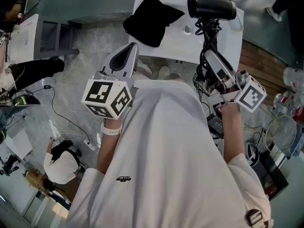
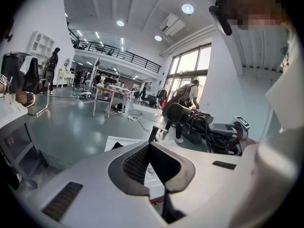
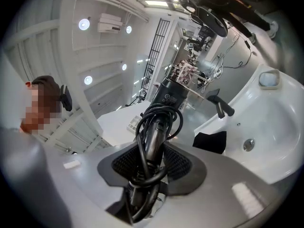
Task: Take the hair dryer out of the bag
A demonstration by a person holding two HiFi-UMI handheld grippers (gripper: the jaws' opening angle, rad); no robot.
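Note:
A black hair dryer (image 1: 211, 6) hangs over the white sink (image 1: 232, 37), its cord looped round the handle. My right gripper (image 1: 208, 55) is shut on that handle and cord; in the right gripper view the hair dryer (image 3: 166, 99) rises from between the jaws of my right gripper (image 3: 151, 163). The black bag (image 1: 149, 18) lies crumpled and flat on the sink's left part, apart from the dryer. My left gripper (image 1: 124, 57) is shut with nothing in it, held nearer me, short of the bag. From the left gripper (image 2: 151, 161) view the hair dryer (image 2: 178, 113) shows to the right.
The sink (image 3: 270, 141) has a drain (image 3: 248, 145), a dark faucet (image 3: 219, 106) and a soap dish (image 3: 269, 79). A grey shelf unit (image 1: 52, 37) stands left of it. Cables and a person crouch on the floor at lower left (image 1: 61, 163). Bottles and gear (image 1: 285, 103) crowd the right.

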